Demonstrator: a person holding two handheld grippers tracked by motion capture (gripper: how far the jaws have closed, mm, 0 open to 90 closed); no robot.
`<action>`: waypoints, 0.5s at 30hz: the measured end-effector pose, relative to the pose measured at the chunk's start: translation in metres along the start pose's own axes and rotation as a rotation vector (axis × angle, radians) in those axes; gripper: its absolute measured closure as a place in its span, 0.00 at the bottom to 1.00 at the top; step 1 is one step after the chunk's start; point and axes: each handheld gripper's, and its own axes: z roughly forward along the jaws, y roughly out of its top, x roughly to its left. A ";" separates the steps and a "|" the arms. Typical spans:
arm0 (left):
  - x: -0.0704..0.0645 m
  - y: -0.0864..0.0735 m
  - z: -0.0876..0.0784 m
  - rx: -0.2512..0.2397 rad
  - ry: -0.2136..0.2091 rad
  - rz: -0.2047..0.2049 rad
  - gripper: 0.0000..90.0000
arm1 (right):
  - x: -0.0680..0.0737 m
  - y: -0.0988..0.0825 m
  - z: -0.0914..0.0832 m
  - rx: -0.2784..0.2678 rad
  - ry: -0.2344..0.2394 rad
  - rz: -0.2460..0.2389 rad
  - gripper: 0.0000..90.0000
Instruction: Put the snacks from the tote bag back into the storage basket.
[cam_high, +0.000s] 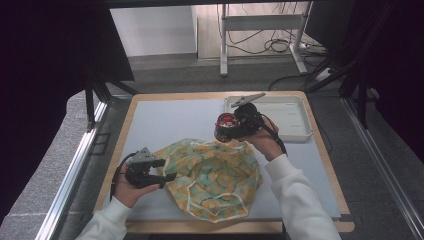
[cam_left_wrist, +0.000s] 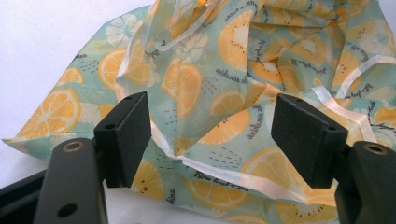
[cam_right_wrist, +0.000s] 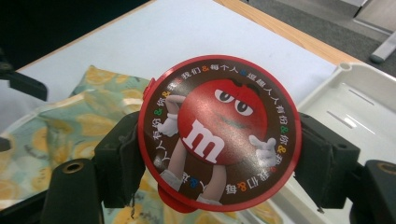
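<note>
**Candy tub held above the open bag, bag's edge lined up for a pinch**

The right gripper (cam_right_wrist: 219, 158) has its fingers (cam_right_wrist: 122, 156) clenched on a round candy tub (cam_right_wrist: 218, 133), one pad on each side of the tub's wall, so the red-rimmed lid faces straight back along the fingers toward the camera. That side grip leaves the bottom free, which suits lowering it into something. The tub's axis, from lid to base, runs away from the fingers and, seen in the high view, slants down toward the worktop; the tub (cam_high: 226, 126) hangs in the air there, just past the far edge of the bag and touching nothing but the pads. Beyond the fingers on one side lies a white tray (cam_right_wrist: 373, 100), and under them the bag.

The left gripper (cam_left_wrist: 212, 140) is released, its fingers (cam_left_wrist: 125, 135) spread wide with the fruit-print bag (cam_left_wrist: 224, 93) lying between and beyond them. A pale ribbon hem (cam_left_wrist: 219, 173) crosses the gap from one pad to the other, not yet pinched. My reading is that this gripper is set to take the hem and hold the mouth up or open while the other brings the tub in.

In the high view the bag (cam_high: 210, 175) lies crumpled on the grey worktop (cam_high: 165, 120), its longer side running from the left gripper (cam_high: 167, 177) away toward the tub, with the opening seemingly turned up in the middle, though the folds hide exactly where the mouth is
</note>
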 end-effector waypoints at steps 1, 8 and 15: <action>0.000 0.000 0.000 0.000 0.000 0.000 0.32 | -0.002 0.000 0.001 0.003 -0.001 0.005 0.28; 0.001 0.000 0.000 0.002 0.001 0.001 0.32 | -0.022 0.000 0.009 0.005 -0.018 0.036 0.28; 0.002 -0.001 0.000 0.002 0.001 -0.004 0.32 | -0.039 -0.001 0.012 -0.011 -0.025 0.067 0.28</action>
